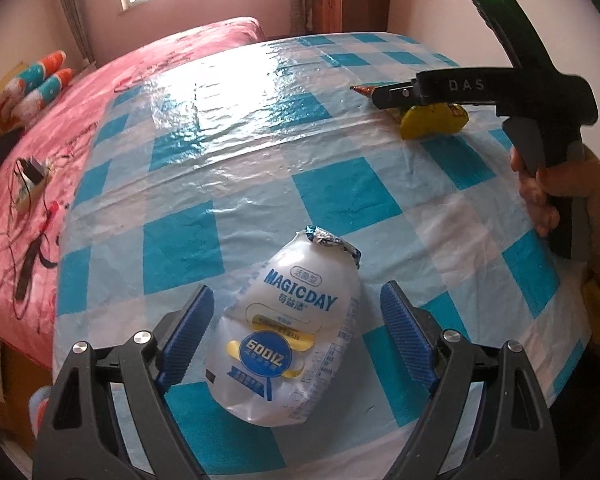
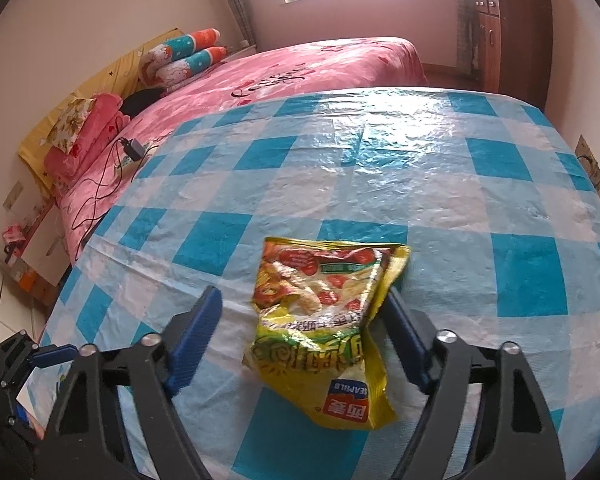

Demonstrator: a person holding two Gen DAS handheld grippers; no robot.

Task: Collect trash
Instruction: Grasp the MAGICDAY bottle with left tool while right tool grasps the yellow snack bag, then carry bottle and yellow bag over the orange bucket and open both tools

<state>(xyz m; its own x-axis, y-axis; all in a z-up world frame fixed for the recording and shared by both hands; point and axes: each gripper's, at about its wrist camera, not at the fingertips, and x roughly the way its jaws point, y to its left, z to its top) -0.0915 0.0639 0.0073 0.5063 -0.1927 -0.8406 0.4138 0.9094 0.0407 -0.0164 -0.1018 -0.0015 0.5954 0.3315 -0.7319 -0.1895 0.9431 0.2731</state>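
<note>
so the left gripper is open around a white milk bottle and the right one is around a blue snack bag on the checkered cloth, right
Not quite: the snack bag between the right gripper's fingers is yellow, not blue, as the right wrist view shows. The left gripper does stand open around the white bottle on the checkered cloth.

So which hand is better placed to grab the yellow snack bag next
Right. The right gripper already straddles the yellow snack bag, one pad against its edge. The left gripper is around the white drink bottle instead.
</note>
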